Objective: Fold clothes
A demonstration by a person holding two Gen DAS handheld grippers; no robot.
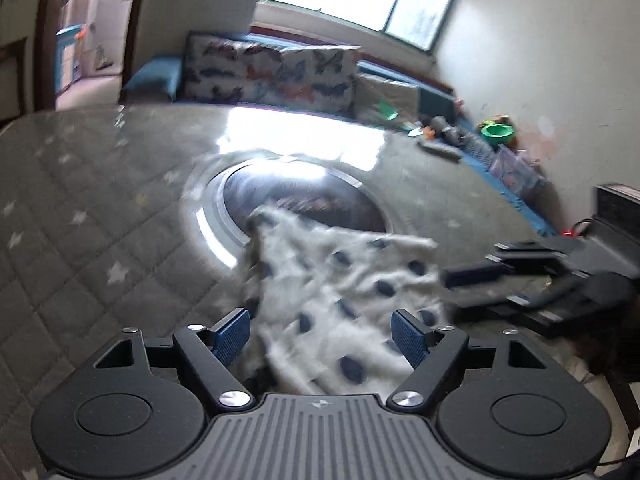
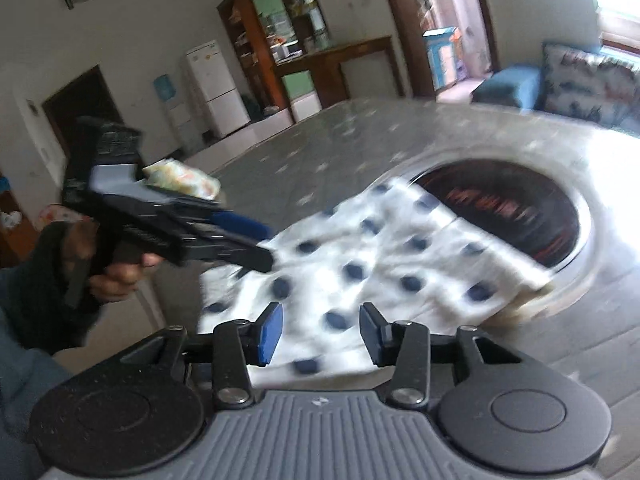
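A white garment with dark blue dots [image 1: 340, 280] lies rumpled on the grey quilted table [image 1: 100, 200], and one end reaches onto the dark round turntable [image 1: 304, 204]. My left gripper [image 1: 320, 340] is open wide; the garment runs between its blue pads [image 1: 230, 338] without being pressed. My right gripper [image 1: 464, 290] comes in blurred from the right at the garment's edge. In the right wrist view my right gripper [image 2: 320, 332] is open just above the dotted garment [image 2: 380, 264] with nothing pinched. A hand holds the left gripper [image 2: 256, 244] at the garment's left edge.
A folded pale patterned cloth [image 2: 182, 180] lies near the table's left edge behind the left gripper. A sofa with butterfly cushions [image 1: 272, 72] stands beyond the table. A green bowl [image 1: 498, 132] sits among clutter at the right. A fridge [image 2: 214, 88] and a wooden cabinet [image 2: 280, 40] line the far wall.
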